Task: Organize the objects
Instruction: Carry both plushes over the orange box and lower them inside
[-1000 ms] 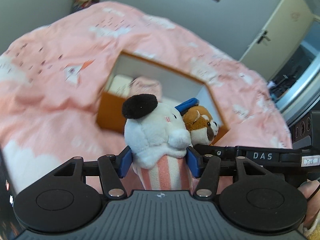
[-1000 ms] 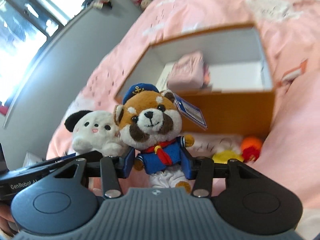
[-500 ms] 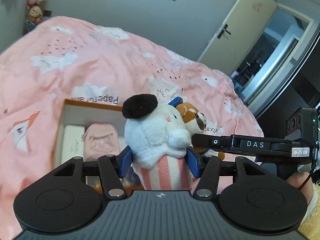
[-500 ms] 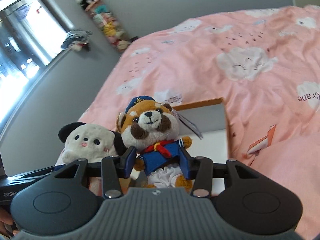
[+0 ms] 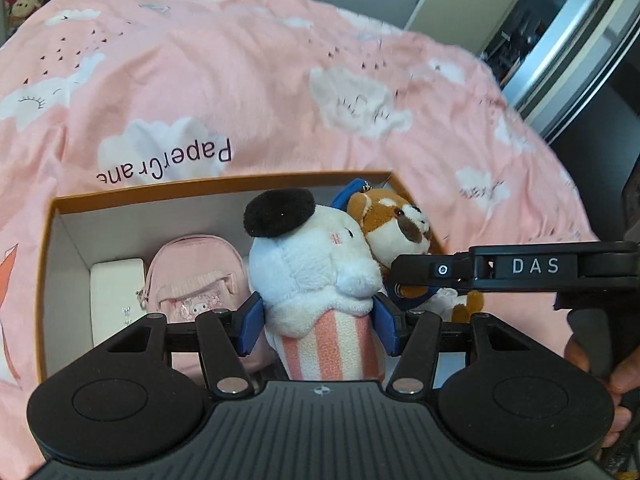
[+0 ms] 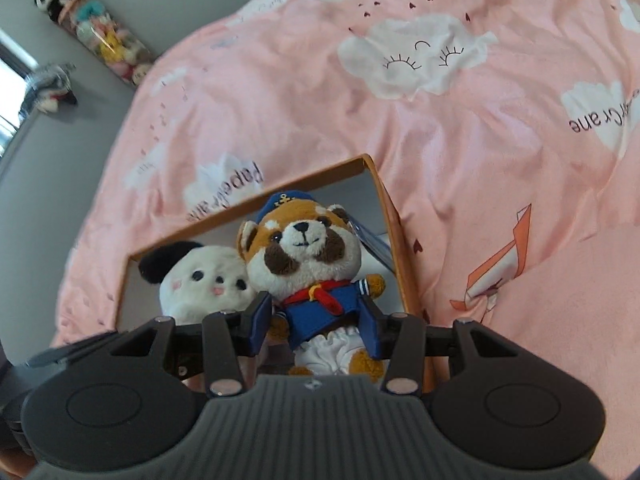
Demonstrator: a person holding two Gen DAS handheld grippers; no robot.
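Both toys have come in over the orange box [image 5: 224, 181] in the last second. My left gripper [image 5: 318, 322] clamps the white puppy plush [image 5: 308, 252]; my right gripper [image 6: 316, 322] clamps the sailor red panda plush [image 6: 308, 256]. They touch, poised above the free right end, ready to lower.

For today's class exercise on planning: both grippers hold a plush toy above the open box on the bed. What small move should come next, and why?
Probably lower both toys into the box. The left gripper clamps the white plush, the right gripper the sailor bear; both hang over the free space right of the pink pouch.
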